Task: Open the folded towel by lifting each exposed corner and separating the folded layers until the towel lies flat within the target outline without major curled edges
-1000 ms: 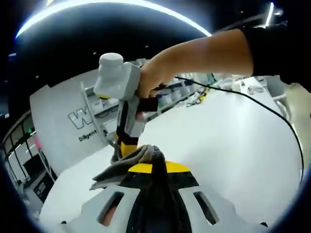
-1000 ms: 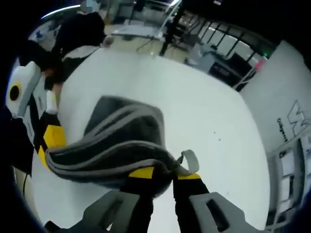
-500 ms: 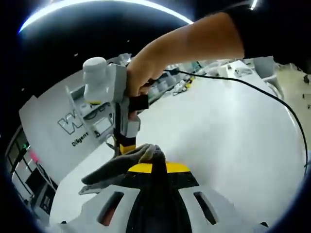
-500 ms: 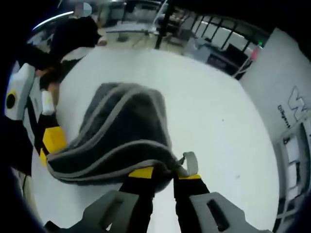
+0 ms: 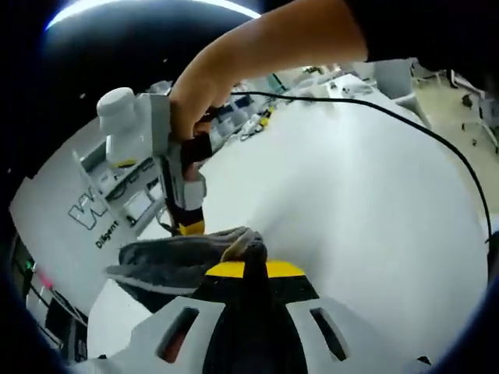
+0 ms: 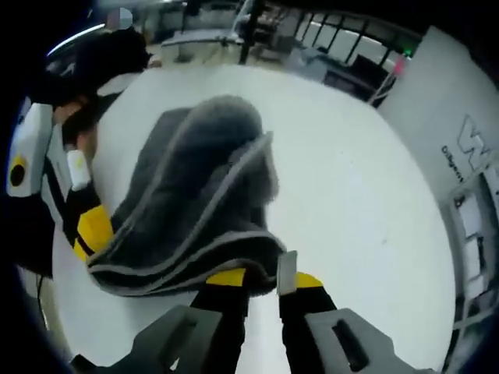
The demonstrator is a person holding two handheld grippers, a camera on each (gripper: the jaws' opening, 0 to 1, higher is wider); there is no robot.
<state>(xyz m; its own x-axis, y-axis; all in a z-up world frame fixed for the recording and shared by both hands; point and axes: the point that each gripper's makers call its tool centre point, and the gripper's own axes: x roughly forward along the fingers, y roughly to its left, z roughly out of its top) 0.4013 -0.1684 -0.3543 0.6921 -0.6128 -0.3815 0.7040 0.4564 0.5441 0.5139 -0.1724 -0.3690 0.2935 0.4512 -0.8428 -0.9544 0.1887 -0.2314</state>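
You have the dark grey towel with pale grey edging (image 6: pixel 195 202) lifted off the white table (image 6: pixel 343 179), one corner pinched in each tool, so the folded layers can hang and part. Your right gripper (image 6: pixel 261 282) is clamped on the near corner; your left gripper (image 5: pixel 245 269) bites the opposite one. The right gripper view shows the towel's full sag toward the table. The left gripper view instead shows your hand (image 5: pixel 195 97) above the towel.

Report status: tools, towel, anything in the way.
Left tool shut on towel. Right tool shut on its edge. Towel lifted, layers not yet flat. Cable across table.
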